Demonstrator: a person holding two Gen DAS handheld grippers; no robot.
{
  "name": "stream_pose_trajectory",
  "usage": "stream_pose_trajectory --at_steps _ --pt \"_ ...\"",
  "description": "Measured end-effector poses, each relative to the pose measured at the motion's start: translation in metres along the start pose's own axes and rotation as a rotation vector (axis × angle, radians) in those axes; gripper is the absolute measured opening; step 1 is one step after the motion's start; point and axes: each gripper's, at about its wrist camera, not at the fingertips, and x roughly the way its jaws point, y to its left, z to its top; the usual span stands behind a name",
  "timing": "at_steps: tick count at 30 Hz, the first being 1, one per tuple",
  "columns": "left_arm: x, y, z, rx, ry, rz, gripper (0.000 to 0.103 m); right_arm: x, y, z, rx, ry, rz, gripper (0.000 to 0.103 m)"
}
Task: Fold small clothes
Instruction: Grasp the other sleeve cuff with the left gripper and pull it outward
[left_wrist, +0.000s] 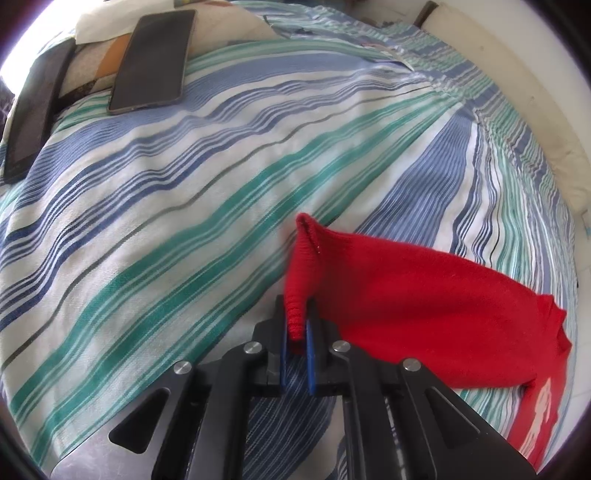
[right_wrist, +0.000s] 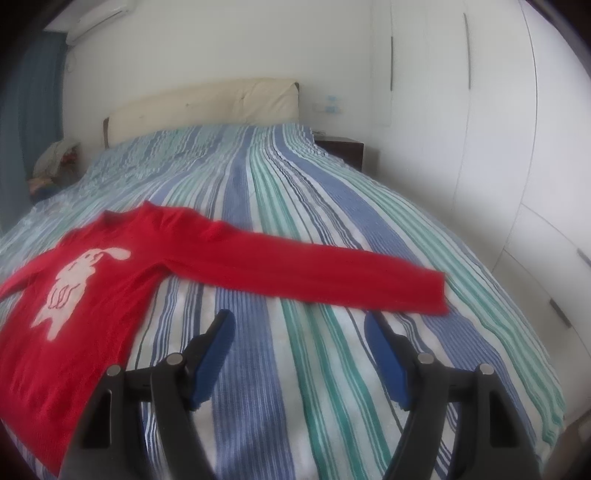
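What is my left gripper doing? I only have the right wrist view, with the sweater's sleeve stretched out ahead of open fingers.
Observer: The left gripper is shut on the cuff of the other sleeve, lifted off the bedspread.
Operator: Anything else lying on the bed over there?
Observer: Yes, a dark phone lies flat at the far edge, on a pillow.
Operator: Just the one?
Observer: No, a second dark device lies left of it, partly cut off by the frame.
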Motion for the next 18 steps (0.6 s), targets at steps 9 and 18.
stream_pose_trajectory --at_steps 9,18 --pt "0.0034 -0.0007 0.0009 0.003 0.004 0.001 0.007 0.0013 -0.0007 0.0001 0.001 0.003 -0.003 0.072" --pt "0.0041 0.0004 0.0003 0.002 0.002 0.000 0.007 0.0004 0.0005 -0.0001 0.002 0.003 -0.002 0.072"
